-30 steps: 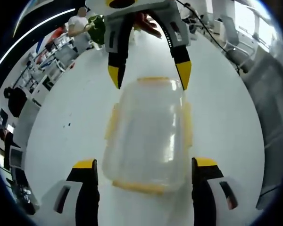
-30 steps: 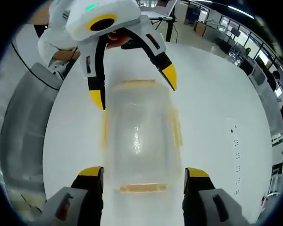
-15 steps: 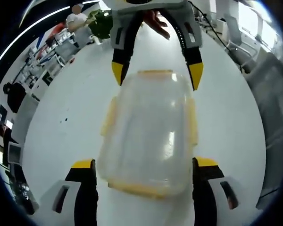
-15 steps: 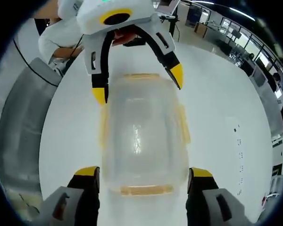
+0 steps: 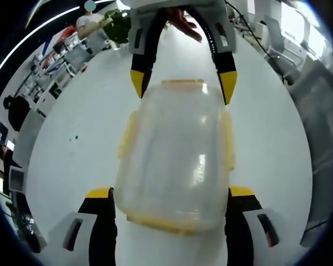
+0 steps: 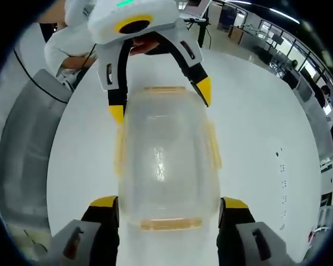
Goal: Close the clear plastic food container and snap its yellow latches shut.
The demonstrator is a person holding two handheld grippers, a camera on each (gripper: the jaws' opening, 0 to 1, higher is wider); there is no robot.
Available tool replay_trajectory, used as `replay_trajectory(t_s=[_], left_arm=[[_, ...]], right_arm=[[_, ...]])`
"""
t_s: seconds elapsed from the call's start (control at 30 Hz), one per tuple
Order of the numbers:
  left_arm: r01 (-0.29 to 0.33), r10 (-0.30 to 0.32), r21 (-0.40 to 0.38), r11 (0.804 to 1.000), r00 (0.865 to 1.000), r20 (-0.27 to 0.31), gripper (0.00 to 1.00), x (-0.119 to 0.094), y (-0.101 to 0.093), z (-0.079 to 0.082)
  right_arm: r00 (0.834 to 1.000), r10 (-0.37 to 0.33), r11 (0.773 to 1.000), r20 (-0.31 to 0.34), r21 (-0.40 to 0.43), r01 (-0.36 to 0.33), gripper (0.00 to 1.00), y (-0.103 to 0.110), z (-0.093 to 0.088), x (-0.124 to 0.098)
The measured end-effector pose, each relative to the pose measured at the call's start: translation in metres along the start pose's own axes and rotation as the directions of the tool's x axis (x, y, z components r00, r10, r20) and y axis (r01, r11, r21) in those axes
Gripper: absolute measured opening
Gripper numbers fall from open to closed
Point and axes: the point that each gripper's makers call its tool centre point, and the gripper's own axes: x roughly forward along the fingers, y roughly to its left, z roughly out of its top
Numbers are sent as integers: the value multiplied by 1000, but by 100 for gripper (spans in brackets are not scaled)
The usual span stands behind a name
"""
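The clear rectangular plastic food container [image 5: 172,160] with yellow latches [image 5: 227,141] sits on the white table [image 5: 72,138] between both tools. The left tool [image 5: 169,202] and right tool [image 6: 167,208] are spread wide, straddling opposite ends, grasping nothing.

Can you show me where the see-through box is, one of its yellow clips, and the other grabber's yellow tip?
box [image 5: 172,160], left gripper view, middle of its clear lid.
yellow clip [image 6: 164,224], right gripper view, the near end clip.
yellow tip [image 5: 228,84], left gripper view, tip of the right gripper's jaw.
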Motion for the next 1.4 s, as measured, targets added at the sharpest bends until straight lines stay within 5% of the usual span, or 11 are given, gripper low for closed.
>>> replay_trajectory(t_s=[0.77, 1.4], left_arm=[[-13, 13, -8, 1000, 1000, -15, 79, -18, 4, -37], [-9, 9, -18, 1000, 1000, -20, 81, -16, 18, -44]], right_arm=[[1000, -5, 1000, 25, -1, 5, 72, 6, 38, 14], [999, -9, 1000, 46, 16, 8, 72, -7, 47, 21]])
